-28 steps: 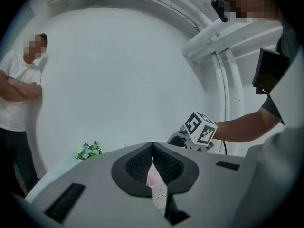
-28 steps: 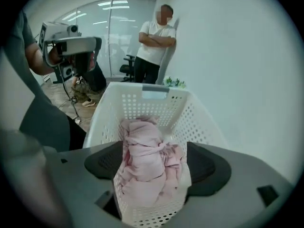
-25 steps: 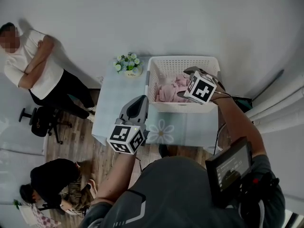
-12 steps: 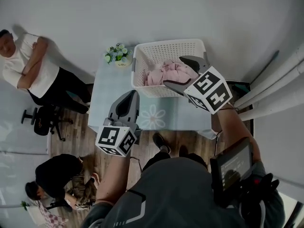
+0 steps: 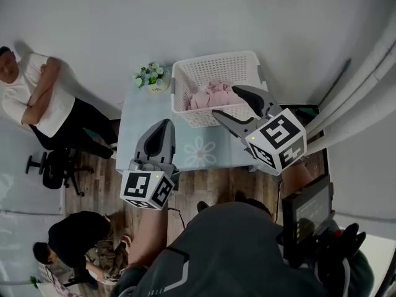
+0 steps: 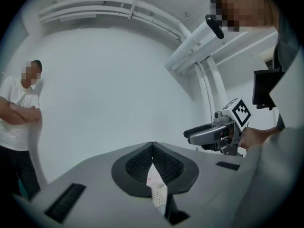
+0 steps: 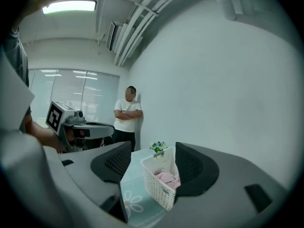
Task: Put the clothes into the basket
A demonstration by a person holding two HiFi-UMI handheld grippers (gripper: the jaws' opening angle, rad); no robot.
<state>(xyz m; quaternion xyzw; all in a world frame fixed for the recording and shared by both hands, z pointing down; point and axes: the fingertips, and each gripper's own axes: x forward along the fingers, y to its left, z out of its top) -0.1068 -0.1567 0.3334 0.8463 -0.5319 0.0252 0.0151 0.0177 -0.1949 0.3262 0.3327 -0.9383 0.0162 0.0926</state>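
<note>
Holding right gripper [image 5: 226,102] raised near front of white basket [image 5: 216,60]; jaws apart, just been closing, nothing between pads. Left gripper [image 5: 162,127] raised over left part of table [image 5: 139,135], jaws pressed together, gripping nothing. Pink clothes [image 5: 213,94] heaped inside basket. Basket stands on table's far right part, small flower pot [image 5: 151,78] just beside its left. Person in white shirt [image 5: 31,94] by wall, arms folded.
</note>
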